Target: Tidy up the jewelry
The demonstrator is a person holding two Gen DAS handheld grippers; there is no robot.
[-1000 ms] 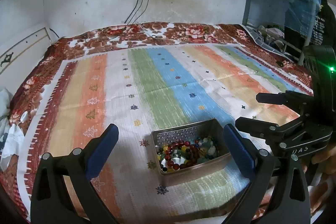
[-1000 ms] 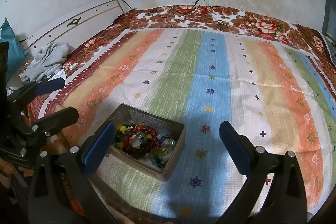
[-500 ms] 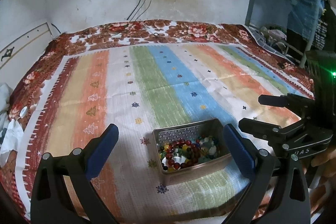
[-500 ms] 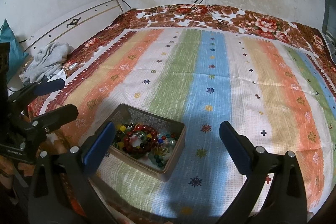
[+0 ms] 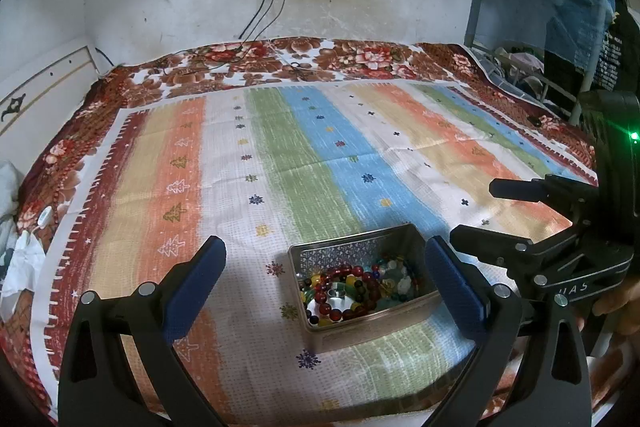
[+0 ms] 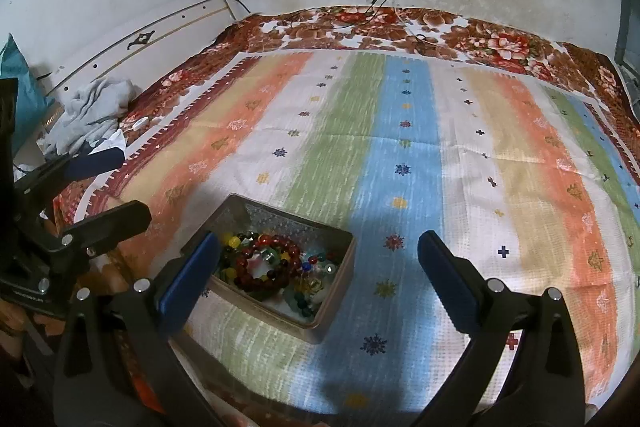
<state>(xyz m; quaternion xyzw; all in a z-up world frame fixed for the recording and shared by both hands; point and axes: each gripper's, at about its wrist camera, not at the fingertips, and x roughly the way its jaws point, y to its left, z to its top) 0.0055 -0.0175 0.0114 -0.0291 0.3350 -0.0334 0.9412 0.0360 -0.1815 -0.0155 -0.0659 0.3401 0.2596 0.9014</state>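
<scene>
Heaped with red, yellow and green bead bracelets, a small open metal tin (image 5: 362,281) sits near the front edge of a bed spread with a striped cloth (image 5: 304,155), a floral blanket (image 5: 360,59) beyond it. Crumpled grey clothes (image 6: 94,107) lie at the bedside, nothing covering the tin. Both the left gripper (image 5: 326,269) and right gripper (image 6: 318,263) hang spread wide and empty, the tin low between the left's blue pads and just inside the right's left pad.
</scene>
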